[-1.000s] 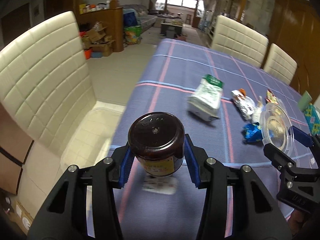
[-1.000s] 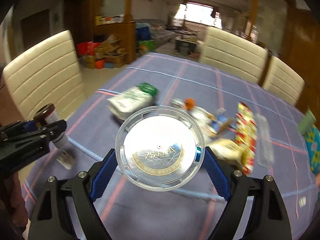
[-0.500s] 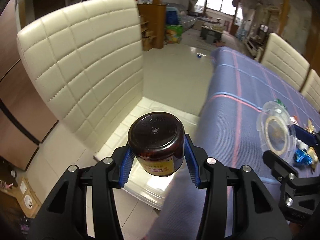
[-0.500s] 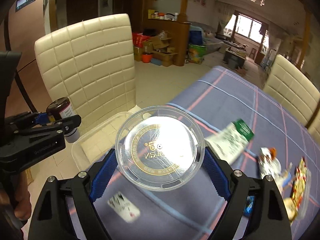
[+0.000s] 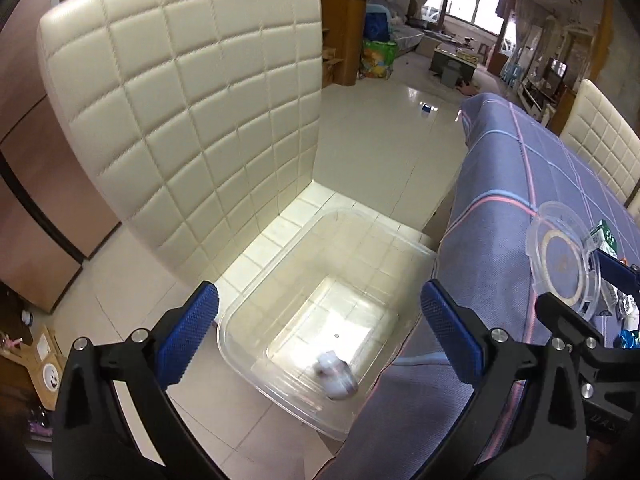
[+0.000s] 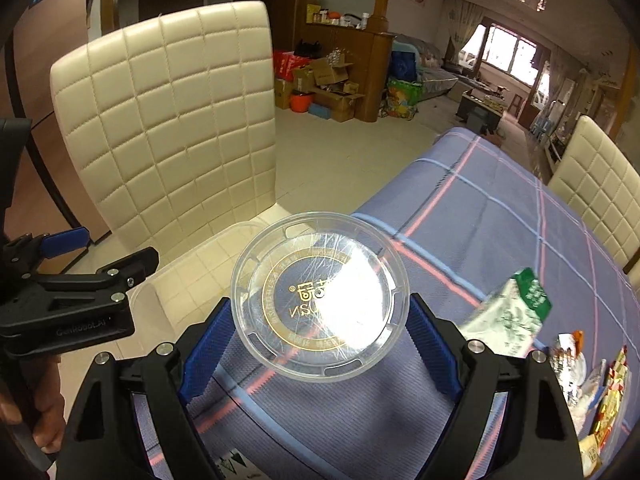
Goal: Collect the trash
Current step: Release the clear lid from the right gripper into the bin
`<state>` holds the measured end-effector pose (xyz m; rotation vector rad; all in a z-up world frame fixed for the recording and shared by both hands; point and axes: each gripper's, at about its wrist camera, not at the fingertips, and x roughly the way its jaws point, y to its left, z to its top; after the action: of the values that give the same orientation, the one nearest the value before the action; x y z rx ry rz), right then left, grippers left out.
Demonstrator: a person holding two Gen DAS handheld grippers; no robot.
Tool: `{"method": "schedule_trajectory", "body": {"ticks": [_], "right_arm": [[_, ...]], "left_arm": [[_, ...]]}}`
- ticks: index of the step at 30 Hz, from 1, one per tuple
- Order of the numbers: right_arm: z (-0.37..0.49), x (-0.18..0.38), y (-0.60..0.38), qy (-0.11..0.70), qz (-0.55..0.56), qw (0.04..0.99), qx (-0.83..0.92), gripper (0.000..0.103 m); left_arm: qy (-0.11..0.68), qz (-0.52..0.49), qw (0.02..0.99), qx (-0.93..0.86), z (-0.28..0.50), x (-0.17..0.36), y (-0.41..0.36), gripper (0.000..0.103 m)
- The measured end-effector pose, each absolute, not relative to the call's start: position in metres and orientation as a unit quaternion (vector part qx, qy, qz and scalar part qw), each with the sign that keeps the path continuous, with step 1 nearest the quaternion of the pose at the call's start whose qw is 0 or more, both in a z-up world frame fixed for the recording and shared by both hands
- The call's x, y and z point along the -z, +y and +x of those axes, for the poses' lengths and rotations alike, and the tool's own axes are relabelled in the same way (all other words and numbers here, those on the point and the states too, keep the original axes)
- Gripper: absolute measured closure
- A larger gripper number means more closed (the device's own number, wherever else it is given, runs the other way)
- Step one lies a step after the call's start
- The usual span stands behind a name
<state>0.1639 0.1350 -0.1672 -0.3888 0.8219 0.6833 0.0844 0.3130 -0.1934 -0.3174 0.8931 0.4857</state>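
Between the blue pads of the left tongs [image 5: 320, 320] nothing is held; the jaws are spread wide. Directly beyond and below them, a clear plastic bin [image 5: 256, 312] is seen resting on the seat of a cream quilted chair [image 5: 192, 112]. Inside the bin, close to its near wall, a blurred whitish jar [image 5: 335, 374] is recorded; whether it is at rest cannot be told. To the right of the left tongs, the edge of the surface [image 5: 500, 248], covered with a blue checked cloth, is observed beside the bin.

The right tongs [image 6: 320, 328] are closed on a clear round plastic lid [image 6: 320, 300], which is gripped at its rim by both pads and held above the surface near its corner. Gold ring printing is noted on the lid. To the left of the right tongs, the left tongs are seen over the bin, apart from the lid.

Further to the right of the right tongs, a white and green carton [image 6: 508, 320] is recorded on the cloth, its outline blurred. Beyond it, at the right margin, a foil wrapper [image 6: 568, 364] and red and yellow packets [image 6: 608, 400] are seen lying near one another. A second cream chair [image 6: 600, 184] is placed at the far side of the surface.
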Motion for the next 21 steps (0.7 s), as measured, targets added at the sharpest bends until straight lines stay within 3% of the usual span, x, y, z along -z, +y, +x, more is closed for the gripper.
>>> {"method": "schedule_trajectory", "body": {"ticks": [11,21], "right_arm": [[0.163,0.186,0.173,0.431,-0.186,0.794,-0.387,0.018],[0.155,0.184,0.17,0.416,-0.203,0.794,-0.393,0.018]], "left_arm": [[0.426,-0.168,0.845,-0.278,0.052,0.191,0.335,0.004],[0.424,-0.191,0.839,-0.282,0.039,0.181,0.339,0.004]]}}
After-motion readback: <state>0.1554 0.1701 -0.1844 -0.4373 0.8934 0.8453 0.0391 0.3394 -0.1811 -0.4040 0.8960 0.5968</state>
